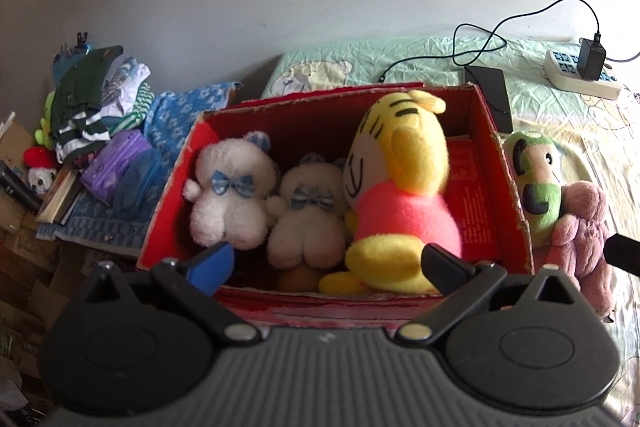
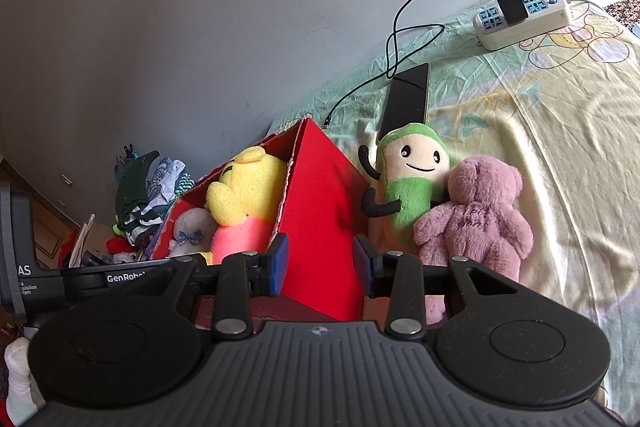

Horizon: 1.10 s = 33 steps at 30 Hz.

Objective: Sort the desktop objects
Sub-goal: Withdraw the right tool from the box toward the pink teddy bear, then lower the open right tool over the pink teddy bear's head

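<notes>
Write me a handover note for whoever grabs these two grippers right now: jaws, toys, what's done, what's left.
Left gripper: jaws wide open, empty, over the near edge of the red box.
Right gripper: jaws partly open, nothing gripped, in front of the box's outer wall.
In the box: two white bears and the yellow tiger.
Still out on the bedsheet, right of the box: green doll and pink bear, lying against each other.
Left to do: likely those two into the box; the pink bear sits nearest the right gripper.
Phone and power strip lie further back.
</notes>
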Each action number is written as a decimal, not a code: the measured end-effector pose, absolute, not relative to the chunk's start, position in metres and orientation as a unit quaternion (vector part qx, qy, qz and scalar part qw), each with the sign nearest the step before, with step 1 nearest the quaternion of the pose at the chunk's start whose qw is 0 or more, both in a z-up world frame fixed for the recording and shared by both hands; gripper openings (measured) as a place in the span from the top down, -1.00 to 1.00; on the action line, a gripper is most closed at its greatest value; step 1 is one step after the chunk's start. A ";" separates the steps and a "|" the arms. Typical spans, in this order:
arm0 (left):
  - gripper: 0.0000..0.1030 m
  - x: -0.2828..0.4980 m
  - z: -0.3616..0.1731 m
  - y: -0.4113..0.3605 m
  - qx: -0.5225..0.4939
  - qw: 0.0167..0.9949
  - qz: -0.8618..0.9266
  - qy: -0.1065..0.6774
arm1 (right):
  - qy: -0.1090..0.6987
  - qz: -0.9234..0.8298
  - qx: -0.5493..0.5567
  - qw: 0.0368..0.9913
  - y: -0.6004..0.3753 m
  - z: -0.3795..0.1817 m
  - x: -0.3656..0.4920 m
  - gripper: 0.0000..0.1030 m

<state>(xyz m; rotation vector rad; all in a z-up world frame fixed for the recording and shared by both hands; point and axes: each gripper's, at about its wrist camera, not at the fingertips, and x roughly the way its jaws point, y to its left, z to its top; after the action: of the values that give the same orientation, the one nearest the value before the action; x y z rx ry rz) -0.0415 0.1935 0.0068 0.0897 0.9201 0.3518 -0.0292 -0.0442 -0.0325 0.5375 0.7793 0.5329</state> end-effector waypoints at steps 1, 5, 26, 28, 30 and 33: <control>-0.96 -0.042 0.008 0.192 0.047 0.879 0.174 0.441 | 0.372 0.254 0.256 0.855 -0.045 -0.033 -0.029 0.24; -0.97 -0.044 0.015 0.185 0.064 0.877 0.193 0.435 | 0.375 0.256 0.260 0.852 -0.053 -0.037 -0.027 0.24; -0.98 -0.032 0.025 0.113 0.108 0.880 0.179 0.426 | 0.379 0.224 0.289 0.850 -0.120 -0.055 -0.023 0.24; -0.98 -0.030 0.025 0.106 0.111 0.880 0.177 0.426 | 0.379 0.221 0.292 0.850 -0.128 -0.056 -0.023 0.24; -0.98 -0.028 0.024 0.099 0.113 0.880 0.175 0.427 | 0.378 0.218 0.294 0.851 -0.134 -0.057 -0.023 0.24; -0.98 -0.025 0.023 0.090 0.117 0.880 0.172 0.428 | 0.378 0.213 0.297 0.851 -0.144 -0.059 -0.022 0.24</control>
<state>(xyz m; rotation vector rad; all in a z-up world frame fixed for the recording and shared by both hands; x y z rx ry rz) -0.0254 0.0903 0.0226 0.2444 0.8911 0.3579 -0.0219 -0.1442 -0.0593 0.6260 0.7956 0.4490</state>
